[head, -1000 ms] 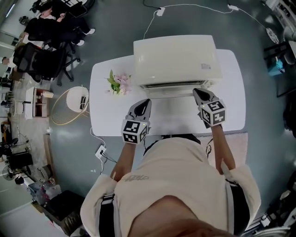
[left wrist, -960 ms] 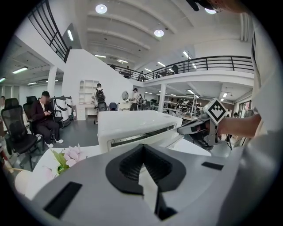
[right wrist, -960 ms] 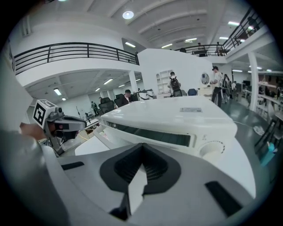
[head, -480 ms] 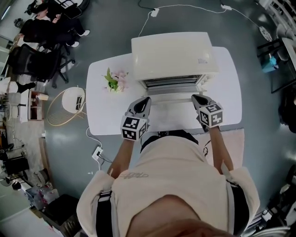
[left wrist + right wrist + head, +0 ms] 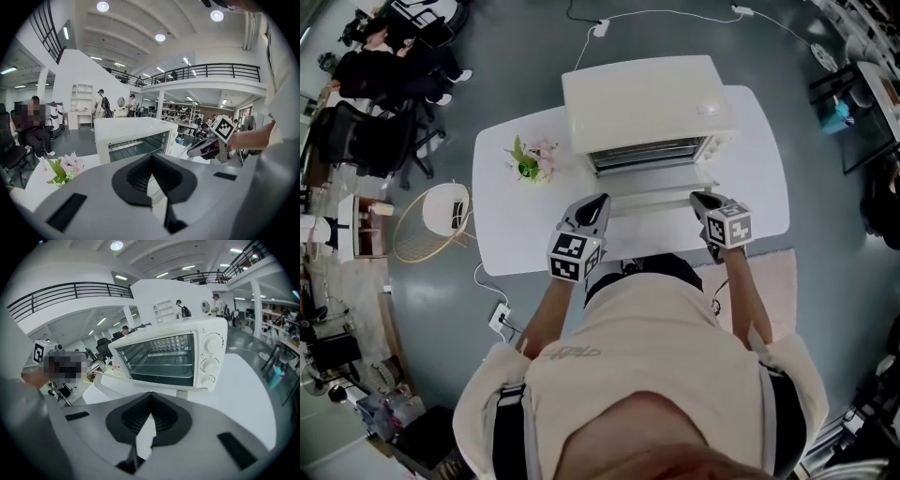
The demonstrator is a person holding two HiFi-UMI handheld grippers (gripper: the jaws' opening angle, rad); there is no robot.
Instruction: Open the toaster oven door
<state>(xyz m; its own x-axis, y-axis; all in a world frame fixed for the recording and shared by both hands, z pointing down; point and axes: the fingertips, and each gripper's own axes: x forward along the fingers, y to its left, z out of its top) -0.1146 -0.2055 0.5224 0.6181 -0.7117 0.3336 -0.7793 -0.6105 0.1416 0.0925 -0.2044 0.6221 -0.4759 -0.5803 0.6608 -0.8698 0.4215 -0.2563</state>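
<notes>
A white toaster oven (image 5: 642,94) stands at the back of a white table (image 5: 506,230). Its glass door (image 5: 654,192) hangs down flat in front, and the rack inside shows (image 5: 645,155). My left gripper (image 5: 598,202) sits just off the door's left front corner, shut and holding nothing. At the door's right front corner, my right gripper (image 5: 697,198) is also shut and holds nothing. The left gripper view shows the oven (image 5: 136,136) past the shut left gripper (image 5: 151,157). Beyond the shut right gripper (image 5: 150,394), the right gripper view shows the open oven (image 5: 171,357) with three knobs (image 5: 211,364).
A small bunch of pink flowers (image 5: 532,159) lies on the table left of the oven. A power cord (image 5: 675,13) runs behind the oven. On the floor at the left are a round wicker stand (image 5: 431,220) and a power strip (image 5: 500,319). People sit at the far left.
The oven door has swung down from nearly closed to flat open. Both grippers have drawn slightly back toward me, still shut.
</notes>
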